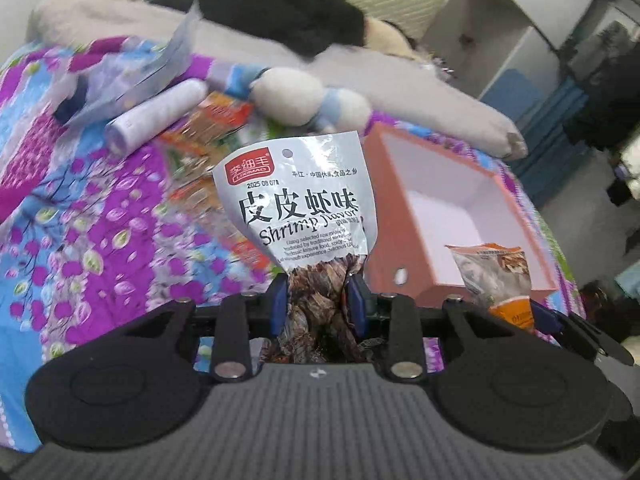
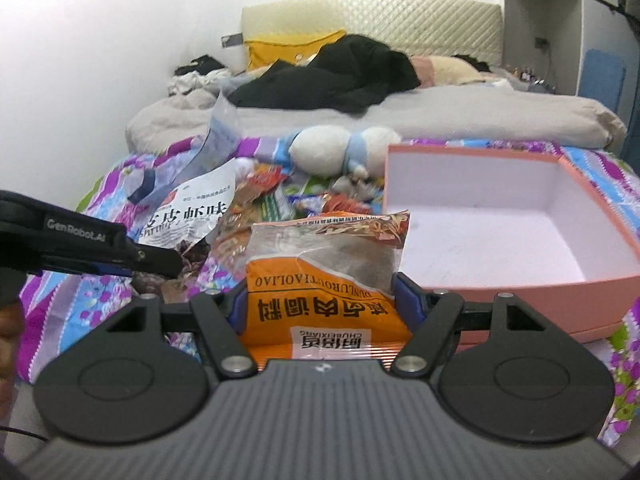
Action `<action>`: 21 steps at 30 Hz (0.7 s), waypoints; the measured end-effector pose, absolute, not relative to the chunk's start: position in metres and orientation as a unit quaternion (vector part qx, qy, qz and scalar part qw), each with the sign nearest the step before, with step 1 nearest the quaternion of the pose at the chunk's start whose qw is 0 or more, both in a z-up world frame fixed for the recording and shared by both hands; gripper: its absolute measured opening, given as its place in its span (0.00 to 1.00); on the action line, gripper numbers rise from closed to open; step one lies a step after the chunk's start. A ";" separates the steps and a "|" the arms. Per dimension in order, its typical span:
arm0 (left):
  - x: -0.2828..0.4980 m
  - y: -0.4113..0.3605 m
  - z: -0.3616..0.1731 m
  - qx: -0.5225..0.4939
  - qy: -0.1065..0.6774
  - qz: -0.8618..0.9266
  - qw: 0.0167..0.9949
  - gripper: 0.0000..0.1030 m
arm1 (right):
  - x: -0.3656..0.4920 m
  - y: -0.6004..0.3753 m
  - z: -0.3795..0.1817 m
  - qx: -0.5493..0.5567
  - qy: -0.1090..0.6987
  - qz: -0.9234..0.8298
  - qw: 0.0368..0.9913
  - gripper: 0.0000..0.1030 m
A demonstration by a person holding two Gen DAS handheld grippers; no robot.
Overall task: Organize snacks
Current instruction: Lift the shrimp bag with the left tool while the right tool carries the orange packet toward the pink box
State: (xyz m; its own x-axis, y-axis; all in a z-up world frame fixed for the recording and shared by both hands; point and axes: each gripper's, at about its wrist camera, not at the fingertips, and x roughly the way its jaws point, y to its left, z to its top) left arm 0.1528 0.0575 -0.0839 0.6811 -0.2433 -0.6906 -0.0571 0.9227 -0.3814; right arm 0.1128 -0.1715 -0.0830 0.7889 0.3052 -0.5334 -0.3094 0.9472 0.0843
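Observation:
My left gripper [image 1: 318, 292] is shut on the lower end of a silver shrimp-flavour snack packet [image 1: 296, 200], which stands upright above the floral bedspread. My right gripper [image 2: 322, 296] is shut on an orange-and-clear seasoning packet [image 2: 320, 264], its blue pads pressing both sides. An open pink box [image 2: 520, 304] with a white inside sits on the bed just right of both packets, and nothing is visible in it. In the right wrist view the left gripper [image 2: 160, 260] comes in from the left, with the shrimp packet [image 2: 192, 212] in it. The left wrist view shows the orange packet [image 1: 496, 276] in front of the box [image 1: 400, 216].
Several loose snack packets [image 2: 276, 196] lie in a pile on the floral bedspread [image 1: 100, 240]. A white-and-blue plush toy [image 2: 344, 148] lies behind them, a white tube [image 1: 156, 116] and a clear bag to the left. Beige bedding and black clothing cover the far half of the bed.

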 end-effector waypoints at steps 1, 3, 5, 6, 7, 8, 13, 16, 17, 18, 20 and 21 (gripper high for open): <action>0.152 0.054 -0.080 -0.189 0.393 -0.058 0.898 0.35 | 0.111 -0.175 -0.080 -0.002 0.278 0.159 0.947 0.71; 0.151 0.046 -0.073 -0.188 0.387 -0.072 0.900 0.35 | 0.108 -0.179 -0.074 0.000 0.272 0.150 0.951 0.71; 0.150 0.038 -0.067 -0.186 0.383 -0.088 0.900 0.34 | 0.102 -0.186 -0.069 0.000 0.266 0.142 0.953 0.71; 0.151 0.034 -0.066 -0.186 0.382 -0.094 0.900 0.33 | 0.100 -0.188 -0.068 0.000 0.265 0.138 0.954 0.71; 0.151 0.030 -0.064 -0.186 0.381 -0.099 0.900 0.25 | 0.098 -0.192 -0.066 0.000 0.264 0.132 0.955 0.71; 0.151 0.027 -0.064 -0.184 0.382 -0.101 0.900 0.20 | 0.096 -0.195 -0.066 0.001 0.263 0.128 0.956 0.71; 0.160 0.008 -0.072 -0.173 0.392 -0.117 0.896 0.17 | 0.092 -0.211 -0.070 0.012 0.267 0.104 0.958 0.71; 0.171 0.002 -0.097 -0.180 0.414 -0.115 0.885 0.08 | 0.097 -0.217 -0.085 0.014 0.282 0.086 0.955 0.71; 0.173 0.002 -0.106 -0.183 0.421 -0.112 0.881 0.08 | 0.099 -0.220 -0.094 0.017 0.292 0.083 0.953 0.71; 0.176 0.001 -0.116 -0.192 0.432 -0.109 0.874 0.07 | 0.100 -0.221 -0.099 0.021 0.301 0.081 0.950 0.71; 0.181 0.001 -0.129 -0.199 0.443 -0.106 0.868 0.06 | 0.102 -0.226 -0.112 0.029 0.321 0.078 0.943 0.71; 0.184 0.000 -0.135 -0.191 0.446 -0.099 0.869 0.06 | 0.102 -0.228 -0.118 0.030 0.327 0.080 0.941 0.71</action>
State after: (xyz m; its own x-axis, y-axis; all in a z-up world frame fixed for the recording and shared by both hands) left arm 0.1838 0.0000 -0.1350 0.5822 -0.3428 -0.7373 0.0027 0.9076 -0.4199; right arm 0.1016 -0.2281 -0.1184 0.7734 0.1698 -0.6107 -0.1299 0.9855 0.1094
